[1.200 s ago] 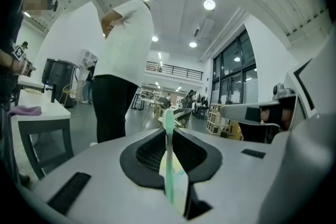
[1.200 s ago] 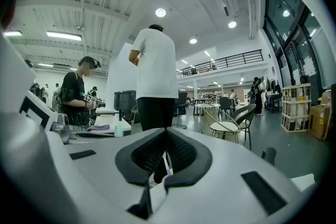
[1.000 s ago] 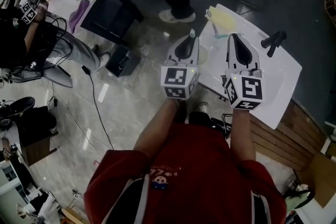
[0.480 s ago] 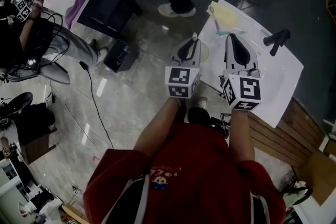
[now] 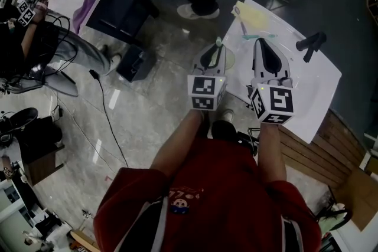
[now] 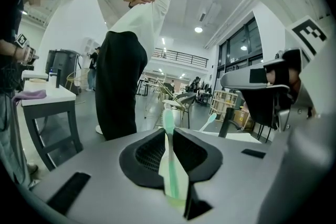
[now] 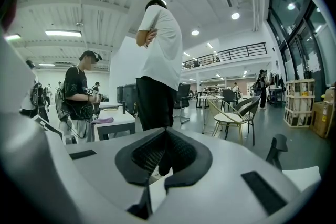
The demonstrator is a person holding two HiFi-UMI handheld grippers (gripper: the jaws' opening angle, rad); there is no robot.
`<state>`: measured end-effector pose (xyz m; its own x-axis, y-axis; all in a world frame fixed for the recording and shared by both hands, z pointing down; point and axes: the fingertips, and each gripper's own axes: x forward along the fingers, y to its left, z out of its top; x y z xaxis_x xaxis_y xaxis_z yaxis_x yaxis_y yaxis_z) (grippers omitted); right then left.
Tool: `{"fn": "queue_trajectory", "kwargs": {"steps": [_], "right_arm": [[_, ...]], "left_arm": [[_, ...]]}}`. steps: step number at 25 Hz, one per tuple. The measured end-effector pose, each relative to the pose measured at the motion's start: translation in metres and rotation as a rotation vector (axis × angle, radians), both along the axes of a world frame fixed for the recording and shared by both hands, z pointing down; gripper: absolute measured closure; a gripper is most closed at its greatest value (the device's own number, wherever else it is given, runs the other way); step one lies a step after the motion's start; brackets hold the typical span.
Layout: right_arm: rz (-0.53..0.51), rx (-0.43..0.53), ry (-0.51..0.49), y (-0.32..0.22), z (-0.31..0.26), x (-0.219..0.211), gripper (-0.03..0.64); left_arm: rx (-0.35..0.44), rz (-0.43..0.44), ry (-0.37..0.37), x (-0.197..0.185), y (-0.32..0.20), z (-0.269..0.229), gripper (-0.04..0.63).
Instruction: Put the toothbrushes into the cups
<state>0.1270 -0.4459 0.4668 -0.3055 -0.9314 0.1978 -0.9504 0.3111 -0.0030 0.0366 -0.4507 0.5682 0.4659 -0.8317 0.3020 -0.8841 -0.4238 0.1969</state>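
Toothbrush axis: the toothbrush (image 6: 169,160) is running its length along the slit between the jaws of the left hand-held gripper (image 5: 215,51), with the handle end sitting low in the gap near the camera.
Toothbrush heading: its head is poking out past the jaw tips, pointing up and away in the left gripper view. In the head view it is pointing toward the far side of the table (image 5: 307,77).
Toothbrush look: it is showing a slim mint-green spine on a pale, whitish body, narrowing at the neck and rounding off at the head.
Toothbrush place: it is hanging over the table's left edge, just beside a round yellow-green cup (image 5: 229,59).
Left hand-held gripper: it is clenching the toothbrush, with both black pads pressing on its sides.
Right hand-held gripper (image 7: 165,134): its jaws are meeting at the tips with nothing between them, and it is hovering over the table beside the left one.
Other brush: a teal toothbrush (image 5: 258,38) is lying flat on the table beyond the right jaws.
Table extras: a black bracket (image 5: 310,44) is standing near the far right corner.
Background: a person in a white shirt (image 6: 134,34) is standing with arms folded beyond the table.
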Motion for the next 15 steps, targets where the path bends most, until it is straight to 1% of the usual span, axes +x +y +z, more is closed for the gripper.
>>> {"fn": "queue_trajectory", "kwargs": {"steps": [6,9,15], "right_arm": [[-0.003,0.005,-0.003,0.0017,-0.0018,-0.0013,0.588],[-0.003,0.006,-0.004,0.0020,-0.0027,-0.0003,0.588],[0.001,0.009,-0.005,0.0030,-0.0033,0.0015,0.588]], "left_arm": [[-0.018,0.006,-0.018,0.0001,0.0019,0.0046,0.531],[-0.024,0.005,-0.025,0.0008,0.0018,0.0060,0.482],[-0.024,0.011,-0.033,0.0013,0.0028,0.0050,0.465]]}}
